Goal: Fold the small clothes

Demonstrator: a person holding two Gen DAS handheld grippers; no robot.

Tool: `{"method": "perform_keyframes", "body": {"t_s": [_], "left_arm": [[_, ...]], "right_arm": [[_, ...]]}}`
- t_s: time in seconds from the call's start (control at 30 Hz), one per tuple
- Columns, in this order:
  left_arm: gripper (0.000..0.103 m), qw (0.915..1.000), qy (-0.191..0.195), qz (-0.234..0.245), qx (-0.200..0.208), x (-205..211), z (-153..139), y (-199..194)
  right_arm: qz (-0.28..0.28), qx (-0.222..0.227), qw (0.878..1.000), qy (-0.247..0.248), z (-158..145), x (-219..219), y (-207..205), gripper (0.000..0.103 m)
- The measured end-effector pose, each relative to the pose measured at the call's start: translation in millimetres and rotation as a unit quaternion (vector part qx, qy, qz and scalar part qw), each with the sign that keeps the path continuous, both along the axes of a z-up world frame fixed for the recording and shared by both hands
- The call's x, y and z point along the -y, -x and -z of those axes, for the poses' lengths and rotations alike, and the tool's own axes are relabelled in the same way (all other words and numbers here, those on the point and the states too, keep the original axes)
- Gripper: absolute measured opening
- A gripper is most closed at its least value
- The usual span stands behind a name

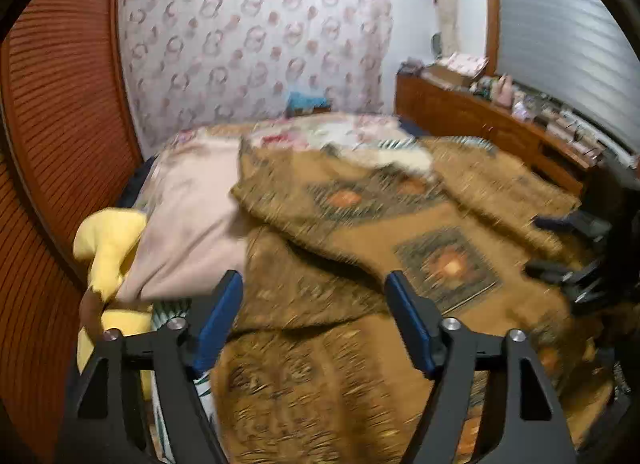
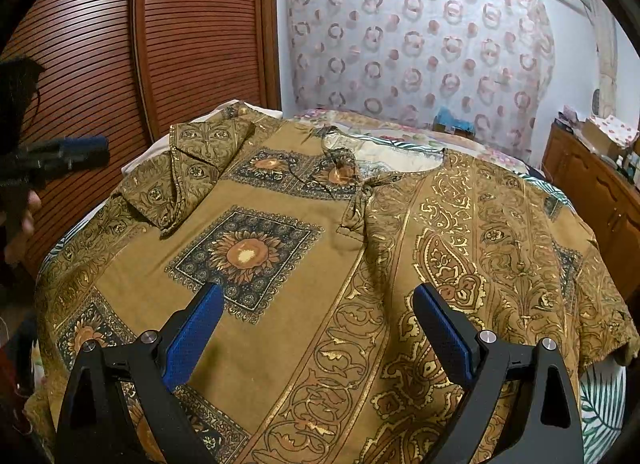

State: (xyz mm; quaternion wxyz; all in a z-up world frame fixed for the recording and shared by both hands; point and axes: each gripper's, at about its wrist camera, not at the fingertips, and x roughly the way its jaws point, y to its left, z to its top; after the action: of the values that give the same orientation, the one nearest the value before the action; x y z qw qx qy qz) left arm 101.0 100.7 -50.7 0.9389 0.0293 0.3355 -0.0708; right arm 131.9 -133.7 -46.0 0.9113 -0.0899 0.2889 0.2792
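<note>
A mustard-brown patterned garment (image 2: 304,264) with sunflower squares and gold paisley lies spread on the bed, its left sleeve (image 2: 192,168) folded inward. It also shows, blurred, in the left wrist view (image 1: 360,256). My right gripper (image 2: 318,296) is open and empty, hovering above the garment's lower middle. My left gripper (image 1: 314,284) is open and empty above the garment's left edge; it also shows at the left of the right wrist view (image 2: 80,148). The right gripper shows at the right edge of the left wrist view (image 1: 572,248).
A pink cloth (image 1: 188,216) and a yellow item (image 1: 112,248) lie at the bed's left side. A slatted wooden wardrobe (image 2: 180,24) stands left, a patterned curtain (image 2: 420,44) behind, and a wooden dresser (image 2: 592,184) with clutter on the right.
</note>
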Motion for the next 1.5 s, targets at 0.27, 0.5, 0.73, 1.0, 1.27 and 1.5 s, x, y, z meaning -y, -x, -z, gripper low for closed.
{"method": "perform_keyframes", "body": {"t_s": [0.27,0.5,0.73,1.0,1.27,1.5], "left_arm": [[0.078,0.9977,-0.014,-0.038,-0.055,-24.4,43.3,-13.6],[0.078,0.9938,0.009,-0.063,-0.091,-38.6,58.3,-17.5],[0.078,0.9939,0.005,-0.066,-0.088,-38.9,57.3,-15.0],[0.078,0.9931,0.021,-0.082,-0.081,-48.6,56.6,-13.1],[0.078,0.9941,0.020,-0.093,-0.051,-47.5,51.4,-3.0],[0.078,0.9939,0.028,-0.096,-0.048,-49.9,50.2,-2.6]], "right_arm": [[-0.007,-0.008,1.000,-0.002,-0.1,1.0,-2.8,0.096],[-0.030,-0.025,0.999,0.005,-6.7,-9.9,-10.0,0.095],[-0.067,-0.011,0.998,0.001,-35.8,-53.2,-33.9,0.095],[-0.107,-0.007,0.994,0.026,-39.2,-145.8,-70.1,0.094],[-0.133,-0.049,0.989,0.052,-20.3,-195.9,-102.5,0.093],[-0.101,-0.037,0.988,0.111,-10.4,-217.4,-125.8,0.092]]}}
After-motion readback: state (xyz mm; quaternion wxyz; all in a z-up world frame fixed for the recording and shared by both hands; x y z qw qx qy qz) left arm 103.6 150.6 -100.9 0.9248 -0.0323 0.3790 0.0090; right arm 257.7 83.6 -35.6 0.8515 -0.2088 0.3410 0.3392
